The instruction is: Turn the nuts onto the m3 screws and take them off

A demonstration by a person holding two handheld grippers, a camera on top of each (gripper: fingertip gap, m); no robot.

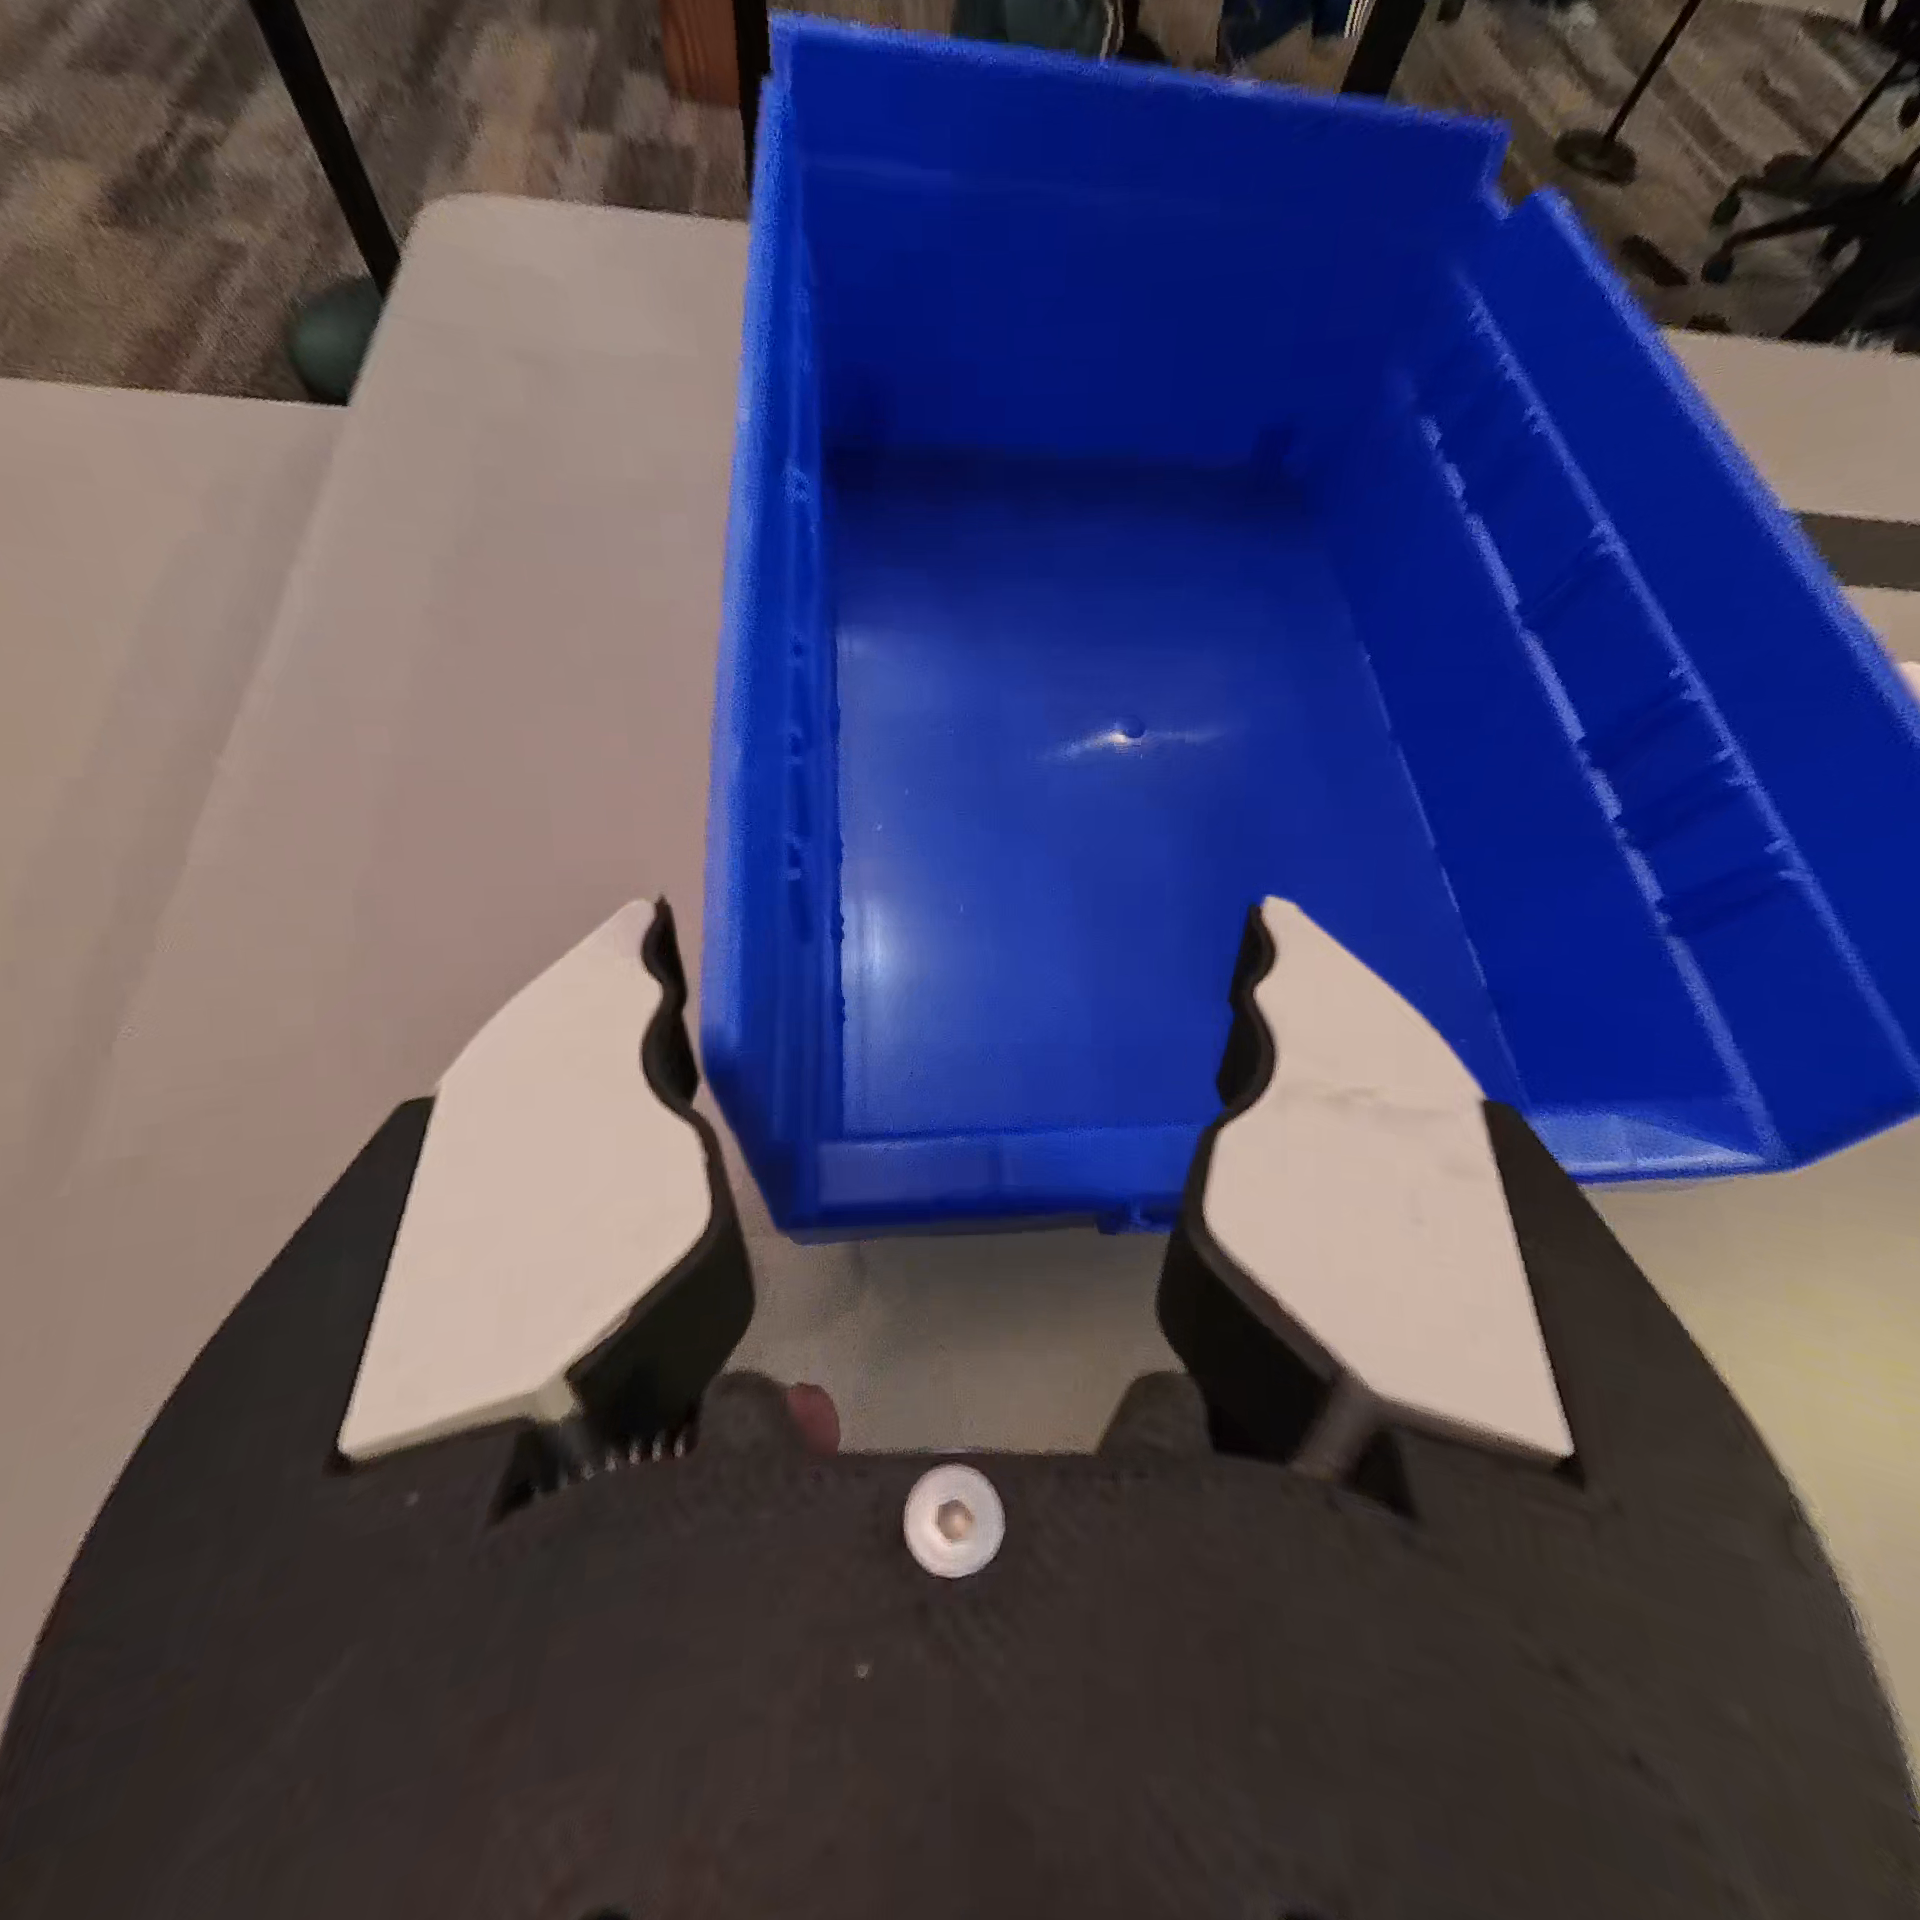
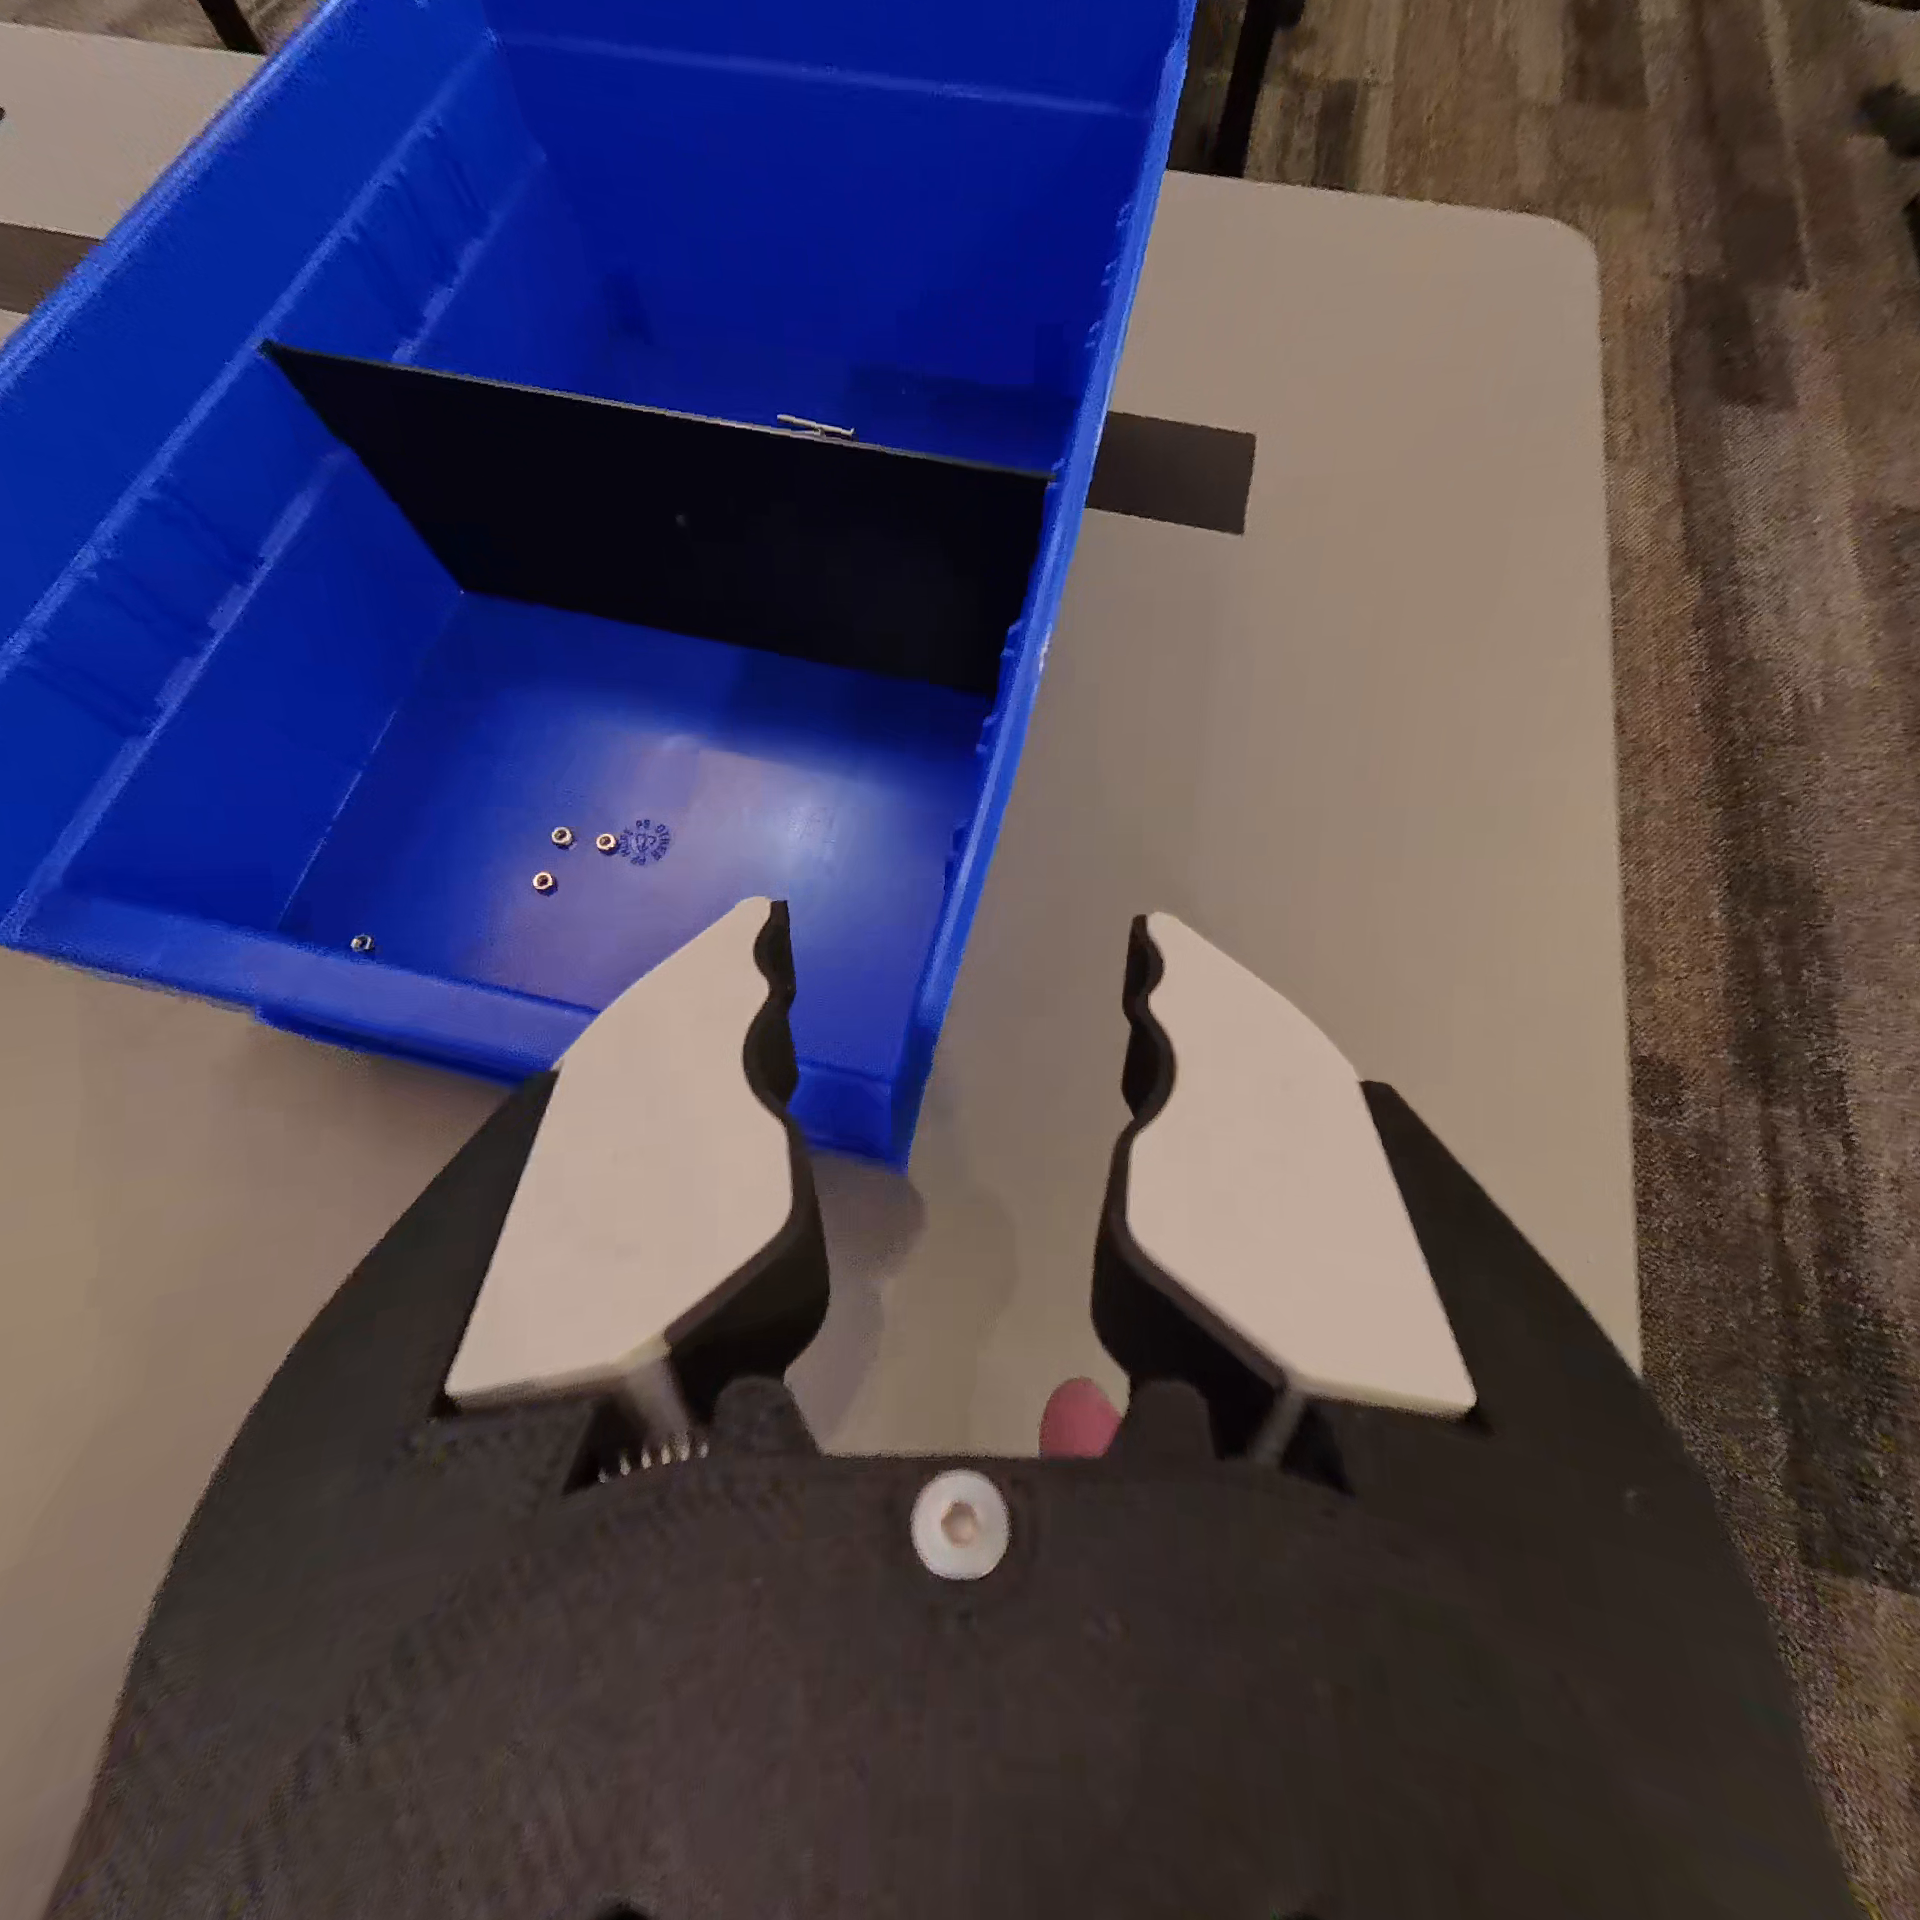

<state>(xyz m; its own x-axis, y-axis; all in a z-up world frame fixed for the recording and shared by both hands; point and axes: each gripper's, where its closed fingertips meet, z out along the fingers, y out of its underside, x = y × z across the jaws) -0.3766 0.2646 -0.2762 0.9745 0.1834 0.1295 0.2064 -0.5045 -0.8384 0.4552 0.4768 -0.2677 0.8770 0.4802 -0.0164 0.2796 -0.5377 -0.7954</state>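
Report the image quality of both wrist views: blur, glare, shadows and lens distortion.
Left wrist view: motion blur smears the blue bin's rim and the carpet; a glare streak lies on the bin floor. Right wrist view: sharper, the small nuts crisp; a soft glare patch on the bin floor; the black divider is dark. Both: wide-angle bending of the table edges.

The empty blue bin (image 1: 1091, 675) offers open floor to reach into from above, hemmed by its tall walls and a second blue bin (image 1: 1683, 644) close against its right. In that one, a black divider (image 2: 665, 520) blocks passage between the compartments. Bare desk (image 2: 1299, 727) lies open to its right.
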